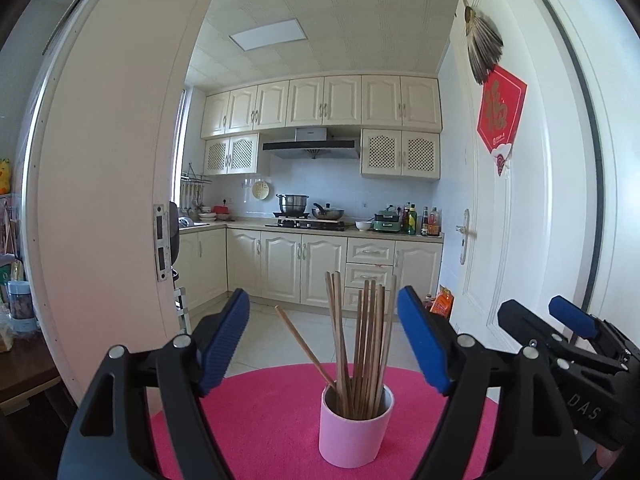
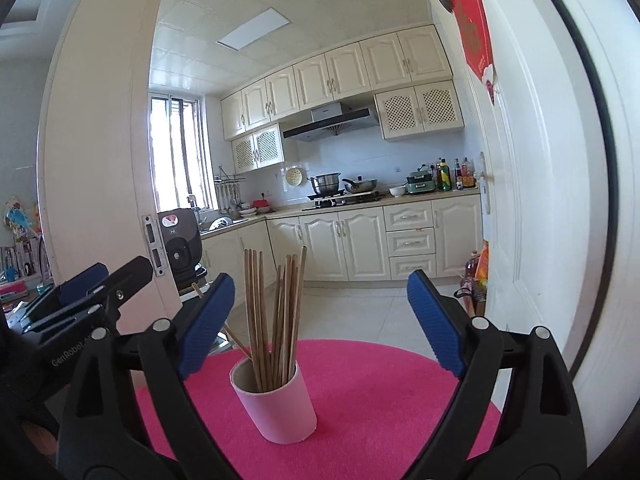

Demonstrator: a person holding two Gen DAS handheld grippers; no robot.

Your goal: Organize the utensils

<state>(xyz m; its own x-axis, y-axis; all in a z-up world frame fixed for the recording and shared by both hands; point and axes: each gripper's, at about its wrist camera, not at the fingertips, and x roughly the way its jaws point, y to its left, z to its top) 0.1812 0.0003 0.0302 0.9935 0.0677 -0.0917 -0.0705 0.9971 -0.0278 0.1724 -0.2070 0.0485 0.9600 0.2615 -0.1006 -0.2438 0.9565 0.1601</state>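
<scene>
A pale pink cup (image 1: 352,436) (image 2: 280,412) stands upright on a round bright pink mat (image 1: 260,420) (image 2: 380,392). Several wooden chopsticks (image 1: 364,340) (image 2: 276,320) stand in it, one leaning far out to the left. My left gripper (image 1: 324,296) is open, level and back from the cup, nothing between its blue pads. My right gripper (image 2: 320,280) is open too, wide and empty, with the cup low and left of its centre. Each gripper shows in the other's view: the right one (image 1: 534,306) at the right edge, the left one (image 2: 122,268) at the left edge.
Beyond the mat lies a tiled kitchen floor with cream cabinets and a stove counter (image 1: 312,224) at the back. A white open door (image 1: 520,200) stands on the right with snack bags (image 1: 442,304) at its foot. A door frame (image 1: 112,160) is on the left, a dark chair (image 2: 180,240) behind it.
</scene>
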